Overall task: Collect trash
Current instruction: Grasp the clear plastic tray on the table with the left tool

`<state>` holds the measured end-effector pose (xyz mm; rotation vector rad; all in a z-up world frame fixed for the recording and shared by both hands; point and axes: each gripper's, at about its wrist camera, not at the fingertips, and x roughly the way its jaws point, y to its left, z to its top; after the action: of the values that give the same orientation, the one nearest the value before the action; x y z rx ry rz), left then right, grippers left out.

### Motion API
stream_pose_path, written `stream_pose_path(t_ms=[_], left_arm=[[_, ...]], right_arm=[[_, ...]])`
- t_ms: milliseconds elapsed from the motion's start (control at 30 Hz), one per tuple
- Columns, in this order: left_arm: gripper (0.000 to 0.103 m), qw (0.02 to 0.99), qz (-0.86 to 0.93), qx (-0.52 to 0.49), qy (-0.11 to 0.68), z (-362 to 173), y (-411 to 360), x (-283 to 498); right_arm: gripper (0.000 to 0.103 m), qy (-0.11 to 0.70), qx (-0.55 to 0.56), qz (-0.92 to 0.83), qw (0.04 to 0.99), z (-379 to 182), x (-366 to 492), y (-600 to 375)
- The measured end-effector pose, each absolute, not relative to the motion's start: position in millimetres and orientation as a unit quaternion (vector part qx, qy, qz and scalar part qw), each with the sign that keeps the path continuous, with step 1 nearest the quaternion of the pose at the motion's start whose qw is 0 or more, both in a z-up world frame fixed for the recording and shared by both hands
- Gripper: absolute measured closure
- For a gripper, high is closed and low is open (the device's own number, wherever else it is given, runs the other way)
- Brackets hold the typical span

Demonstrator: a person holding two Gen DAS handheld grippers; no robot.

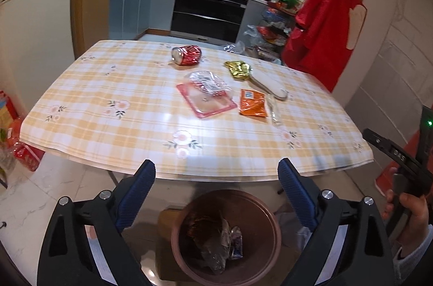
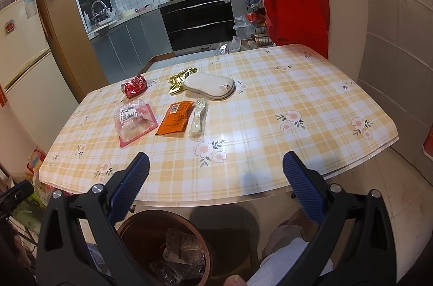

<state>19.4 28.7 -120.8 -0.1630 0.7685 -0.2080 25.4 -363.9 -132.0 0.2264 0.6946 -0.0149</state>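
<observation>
**Both hand-held grippers released above the bin**

The left hand-held gripper [image 1: 216, 172] and right hand-held gripper [image 2: 216, 166] are held spread wide, nothing grasped. Below them a brown trash bin [image 1: 189, 204] is seen holding wrappers. On the tabletop [image 1: 108, 85] are left a crushed can [image 1: 186, 55], pink tray [image 1: 208, 99], orange packet [image 1: 252, 102] and gold wrapper [image 1: 238, 68].

Yellow-and-white checks showing across the tablecloth [image 1: 113, 85], pink flowers dotting it.
A red can [image 1: 186, 55] is gleaming beside a gold wrapper [image 1: 238, 68], an orange packet [image 1: 252, 102] and a pink tray [image 1: 208, 104]; the brown bin [image 1: 189, 207] is sitting below blue finger pads [image 1: 135, 196].
</observation>
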Motion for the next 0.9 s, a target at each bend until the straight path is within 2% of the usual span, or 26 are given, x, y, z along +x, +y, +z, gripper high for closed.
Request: stream_pose_path(t_ms=[333,567,800,900], left_arm=[[0.014,0.906,-0.101,-0.112,0.396,-135,37,64],[0.027,0.893,-0.101,-0.135,0.417,-152,32,127],[0.035,0.873,-0.096,-0.164,0.449,-186,19,211],[0.035,0.869,-0.091,-0.177,0.452,-201,16,250]], right_arm=[[0.006,0.362,0.091,-0.009,0.928,-154,45,-365],[0.006,0.383,0.094,0.008,0.919,-177,76,-366],[0.006,0.405,0.099,0.021,0.909,-206,126,-364],[0.006,0.412,0.103,0.031,0.905,-217,149,-362]])
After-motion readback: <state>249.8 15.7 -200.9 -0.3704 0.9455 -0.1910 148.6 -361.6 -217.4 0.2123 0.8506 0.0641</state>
